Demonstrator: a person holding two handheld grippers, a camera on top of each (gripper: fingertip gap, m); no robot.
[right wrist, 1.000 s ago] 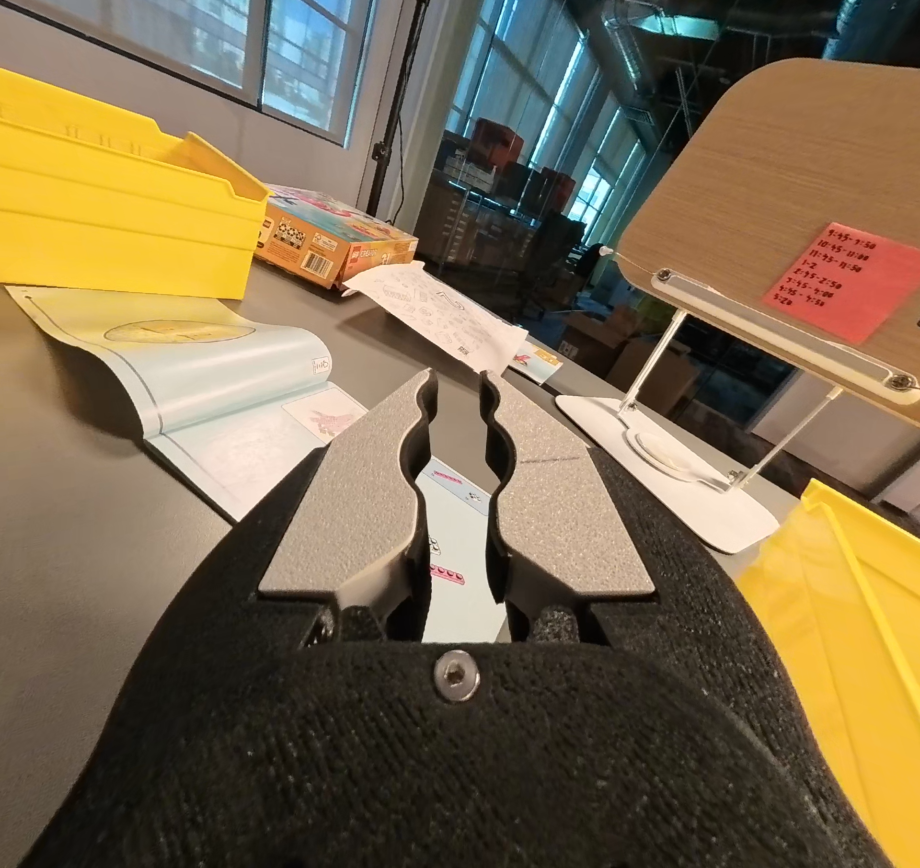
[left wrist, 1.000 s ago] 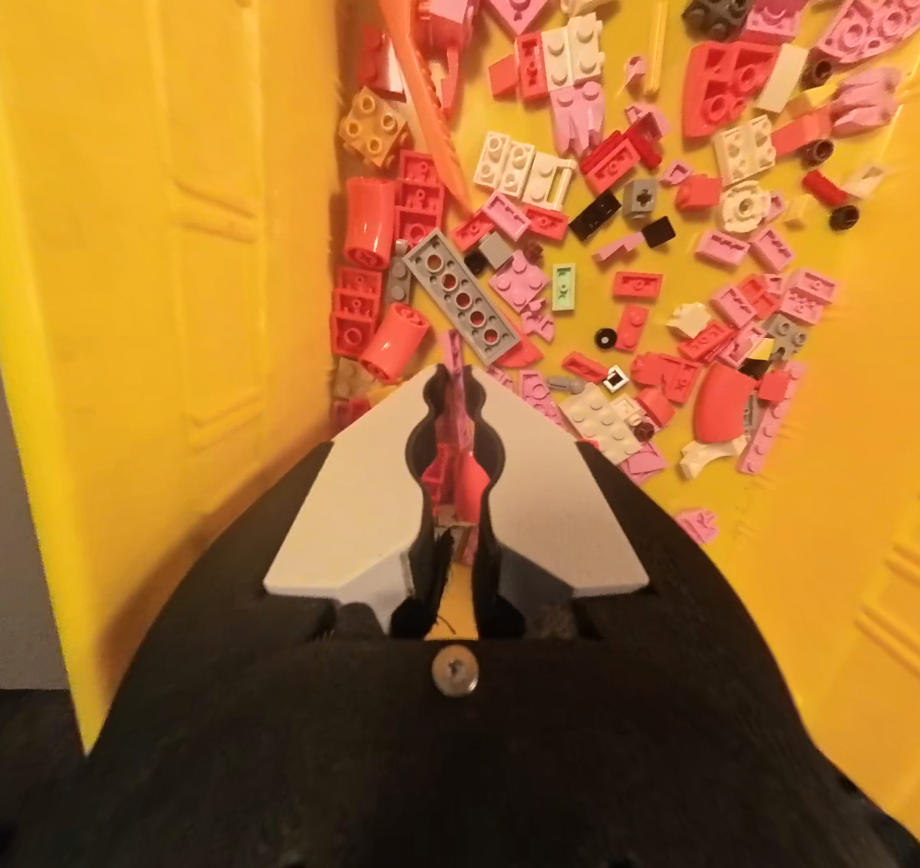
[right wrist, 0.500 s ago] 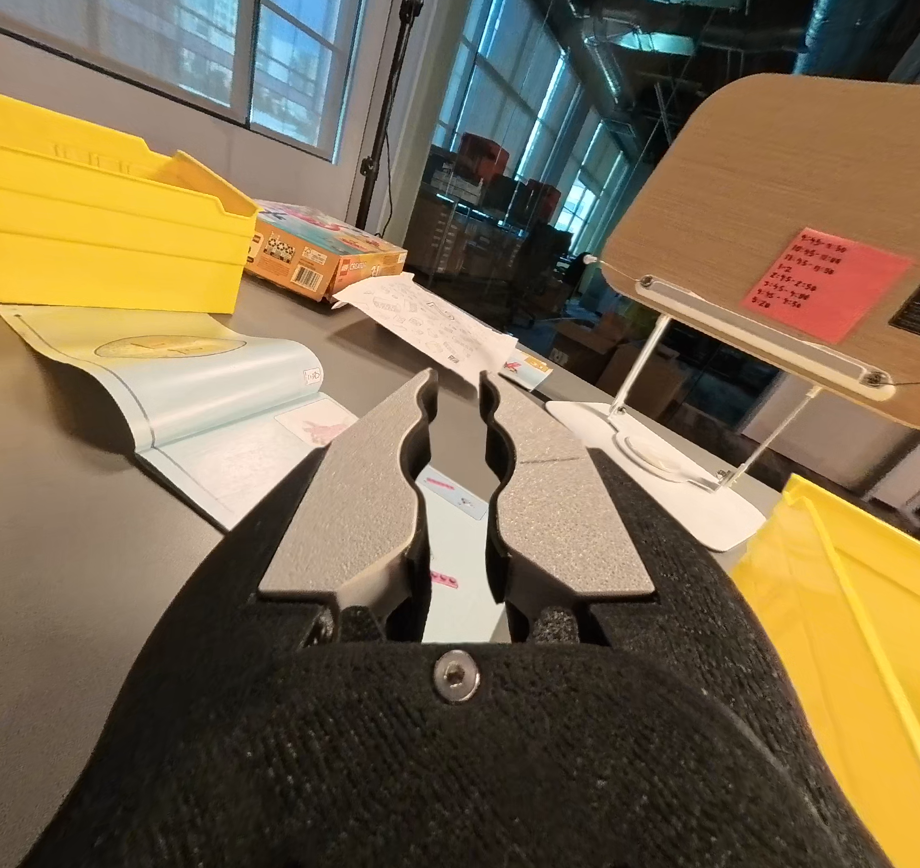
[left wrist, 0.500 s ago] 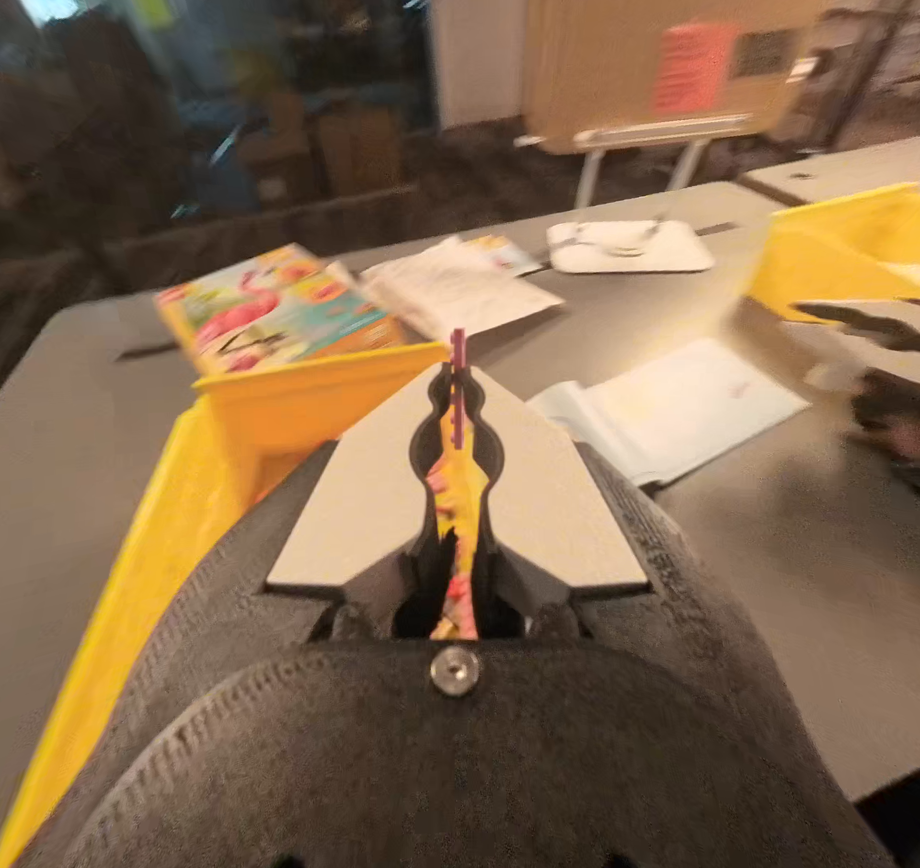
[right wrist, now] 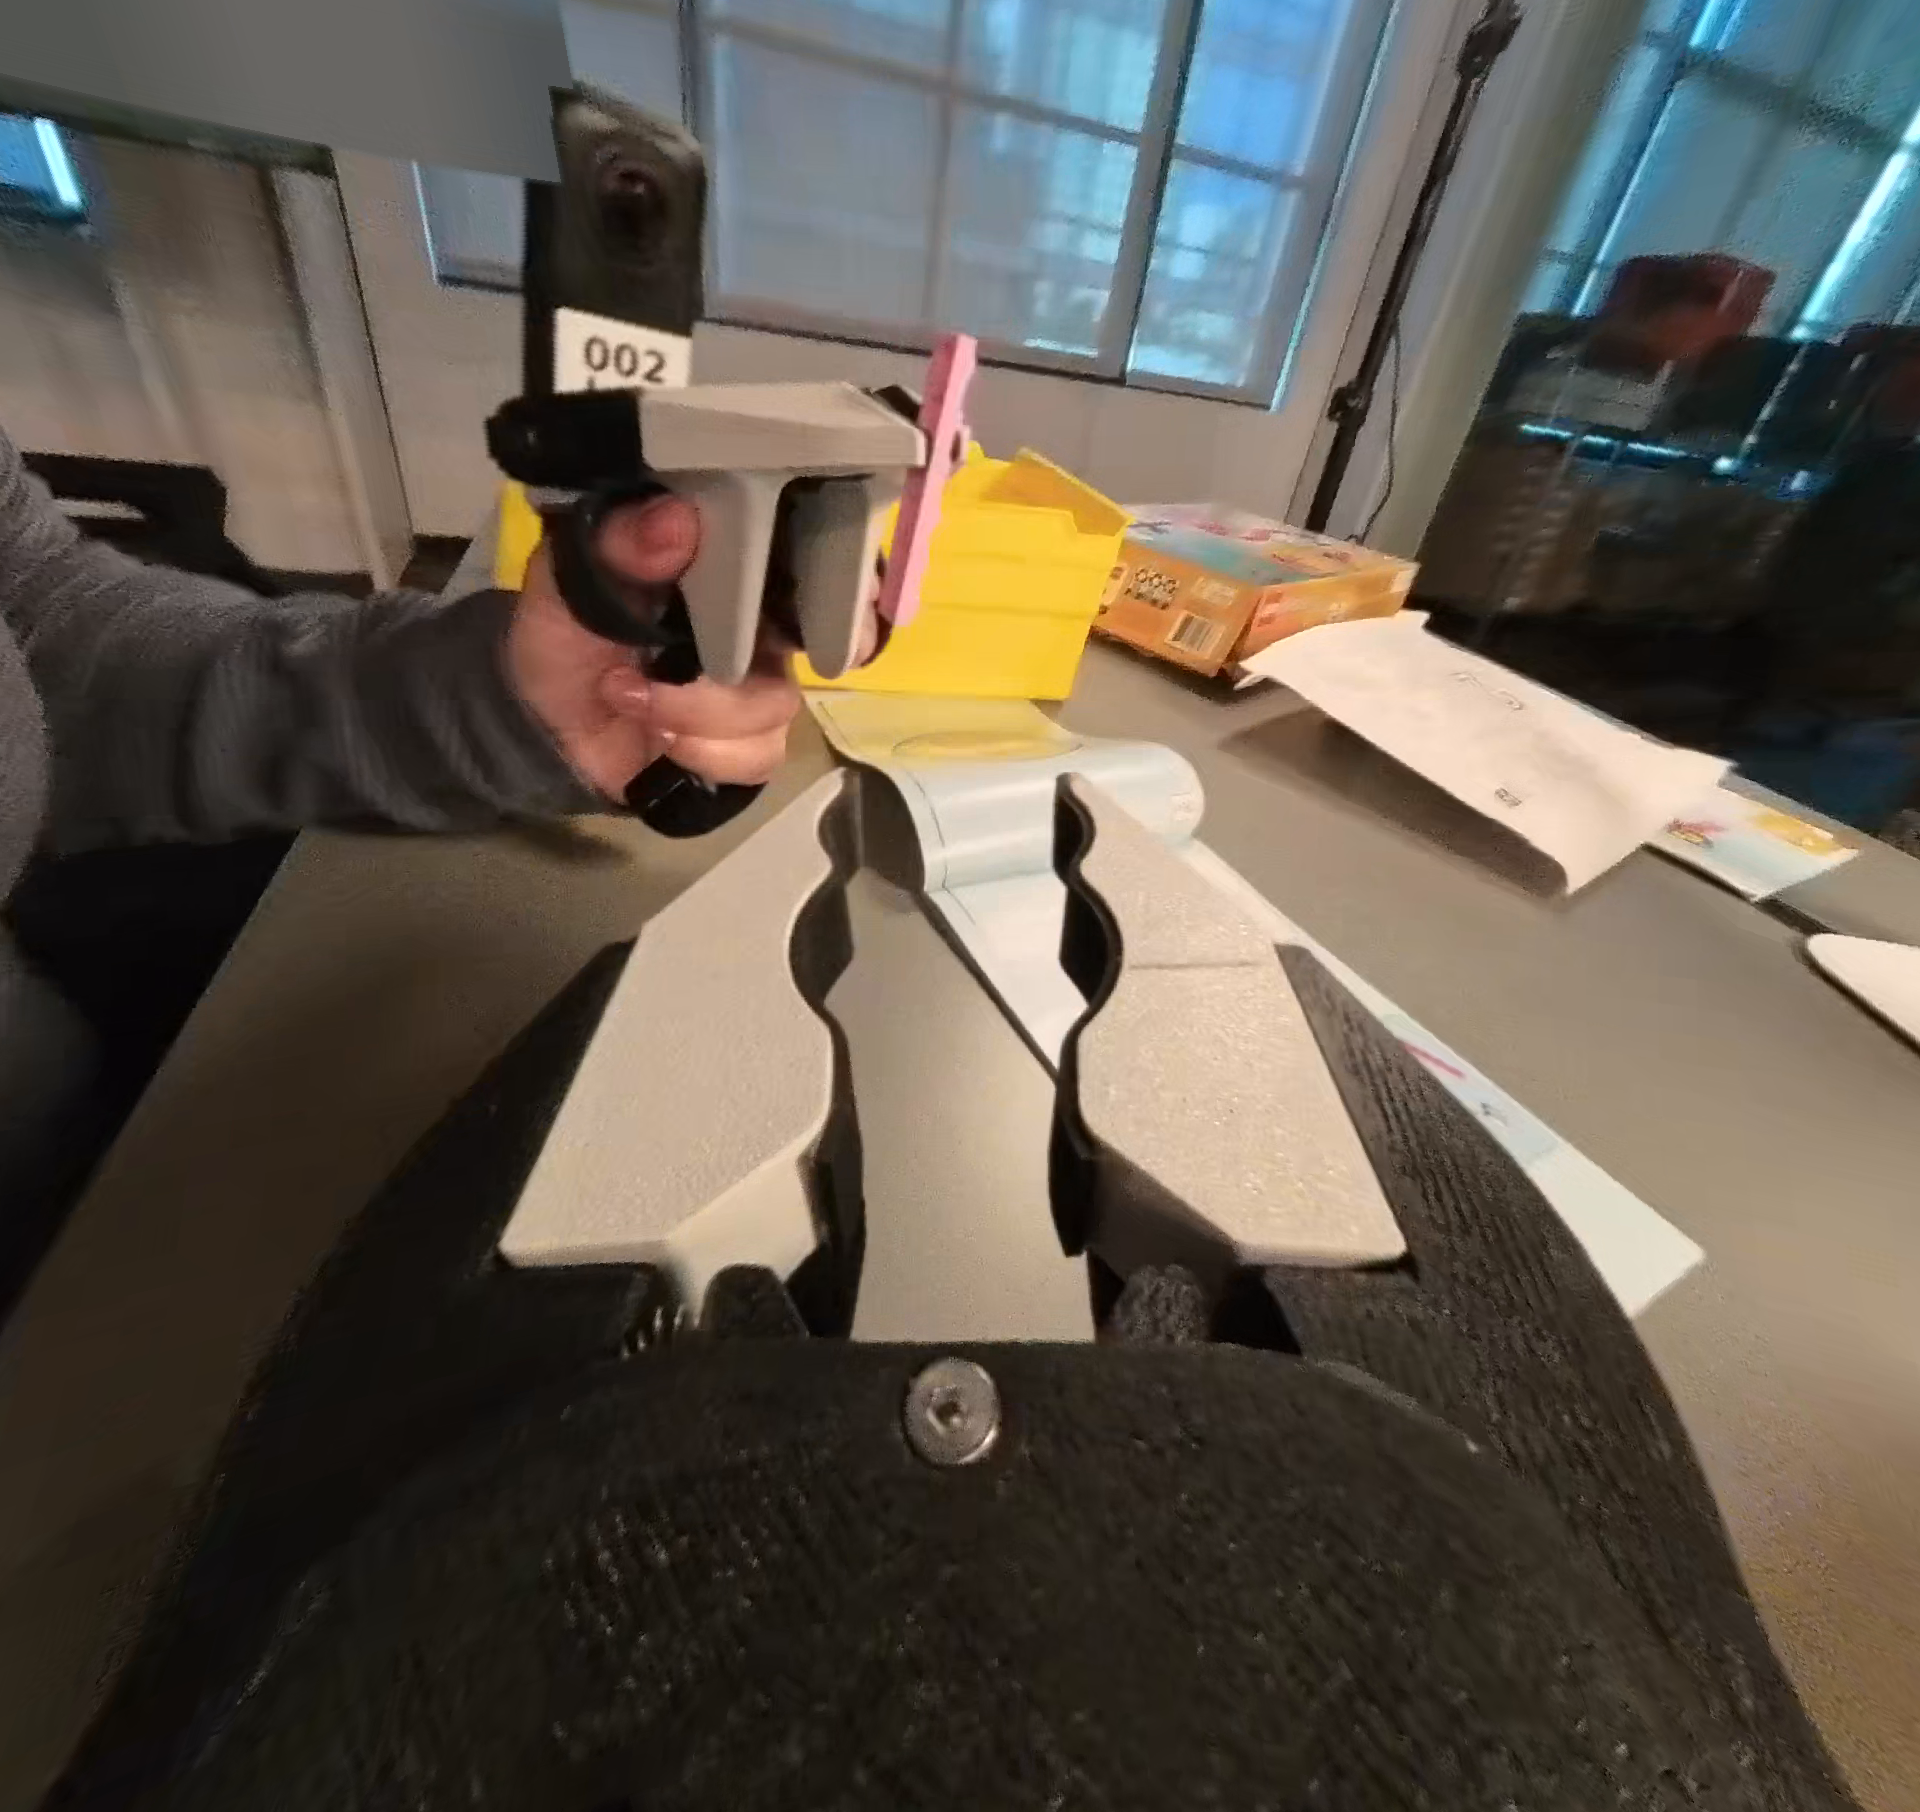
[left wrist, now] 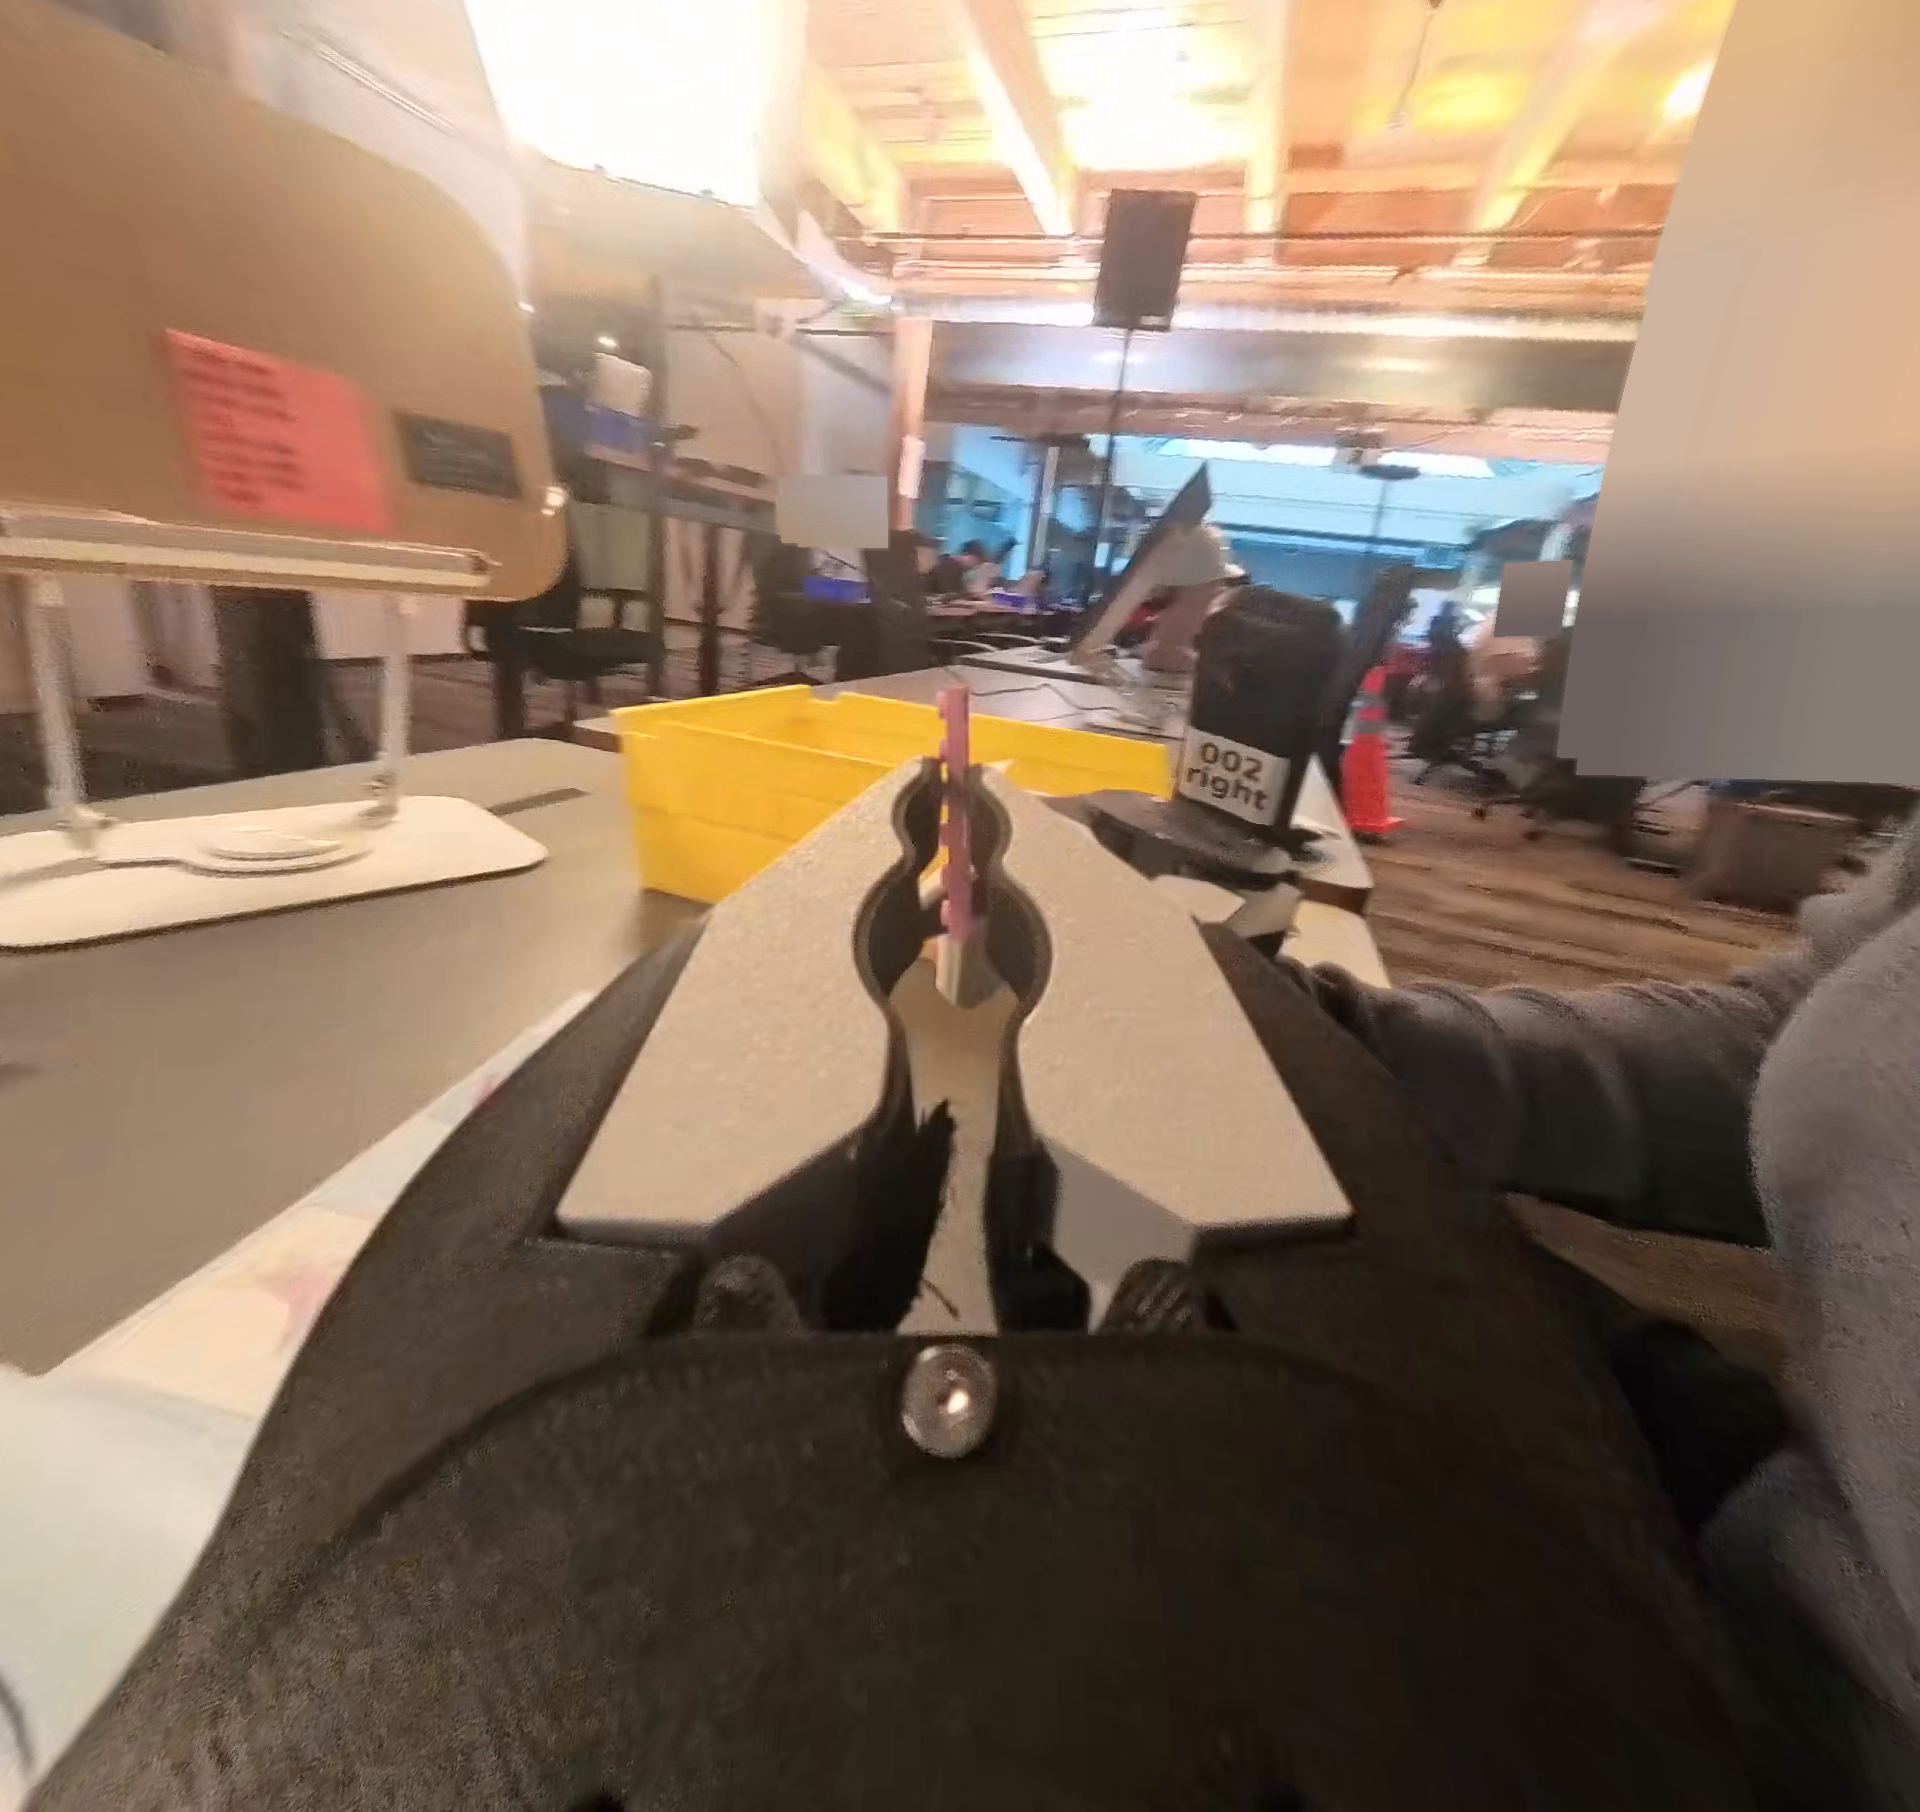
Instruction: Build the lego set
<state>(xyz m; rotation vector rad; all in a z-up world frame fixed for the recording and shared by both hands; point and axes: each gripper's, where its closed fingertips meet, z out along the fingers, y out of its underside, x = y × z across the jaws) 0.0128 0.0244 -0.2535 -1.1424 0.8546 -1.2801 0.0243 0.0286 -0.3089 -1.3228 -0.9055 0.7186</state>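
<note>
My left gripper (left wrist: 958,775) clamps a thin pink plastic plate (left wrist: 954,806) edge-on, long axis upright, raised above the grey table (right wrist: 1455,983). My right gripper (right wrist: 956,806) is spread and empty, low and right of the plate

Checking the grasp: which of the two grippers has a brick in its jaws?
The left gripper: its jaws clamp a thin pink plate. The right gripper gapes, nothing between.

Matt grainy tool fingers (right wrist: 717,1066); glossy yellow plastic bin (left wrist: 769,775).
</note>
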